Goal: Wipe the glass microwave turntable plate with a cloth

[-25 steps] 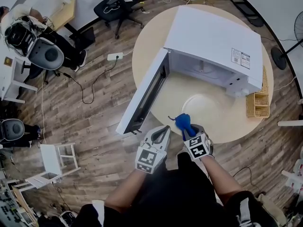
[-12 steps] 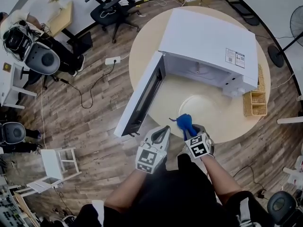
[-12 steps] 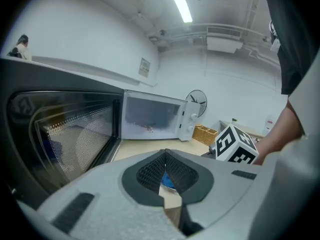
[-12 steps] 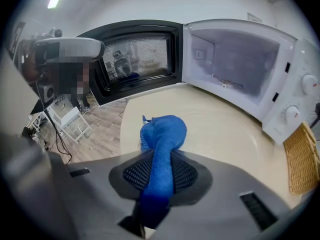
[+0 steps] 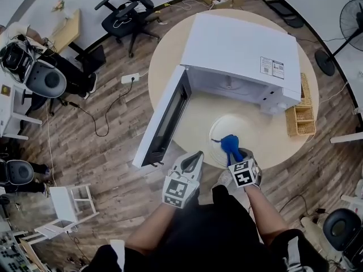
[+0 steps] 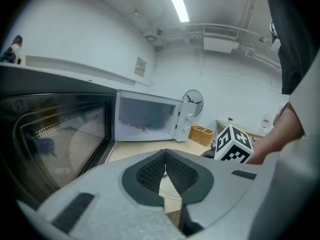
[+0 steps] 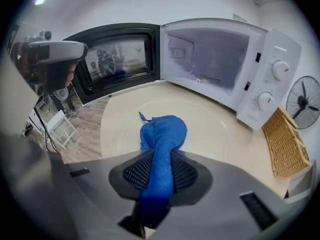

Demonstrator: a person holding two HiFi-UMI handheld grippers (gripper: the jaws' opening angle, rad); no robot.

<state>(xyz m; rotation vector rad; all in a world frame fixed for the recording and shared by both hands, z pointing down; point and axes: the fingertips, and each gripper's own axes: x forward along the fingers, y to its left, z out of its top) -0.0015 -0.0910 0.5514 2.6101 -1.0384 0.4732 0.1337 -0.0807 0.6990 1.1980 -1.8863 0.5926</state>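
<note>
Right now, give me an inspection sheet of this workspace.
Surface: round pale table carrying the microwave.
Job's things: glass plate flat on the table in front of the microwave, whose door is open; blue cloth over the plate's near side.
Clutter: wicker basket beside the microwave.
Tools: left tool shut, empty, near the table's edge; right tool shut on the blue cloth.
Cables: power strip and black lead on the floor.
Surroundings: office chair, fan, white stool.
</note>
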